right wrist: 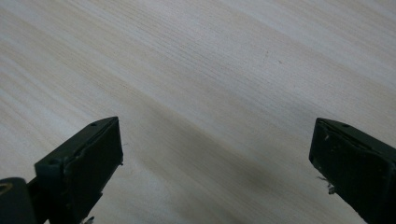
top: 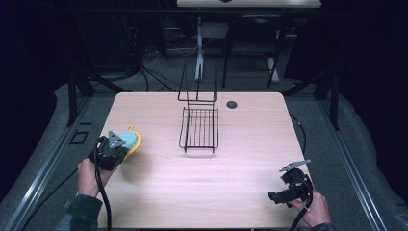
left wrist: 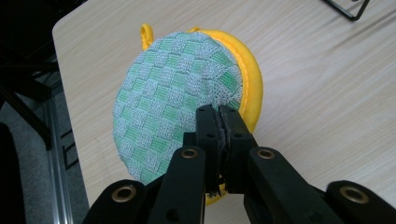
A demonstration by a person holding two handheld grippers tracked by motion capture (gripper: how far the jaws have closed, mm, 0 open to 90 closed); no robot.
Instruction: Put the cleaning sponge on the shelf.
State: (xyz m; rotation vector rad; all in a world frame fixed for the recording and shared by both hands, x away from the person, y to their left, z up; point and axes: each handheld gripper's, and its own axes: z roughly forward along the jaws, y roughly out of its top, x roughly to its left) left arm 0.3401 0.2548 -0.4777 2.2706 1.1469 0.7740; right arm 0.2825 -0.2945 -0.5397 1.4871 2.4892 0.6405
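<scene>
The setting was a laboratory recording bay. A pale wood bench point(top: 202, 183) stood on grey carpet between metal floor rails point(top: 43, 173). Beyond the tongs, loose cables point(top: 149, 72) trailed around black frame legs, and a second bench point(top: 248, 3) stood in a darkened background.

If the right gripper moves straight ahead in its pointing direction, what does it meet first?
Probably the bare table. The right gripper has open jaws with nothing between them, and wood grain lies ahead; how steeply it points is unclear.

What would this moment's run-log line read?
left gripper: shut on pot holder | right gripper: open over table | wire rack: untouched
</scene>
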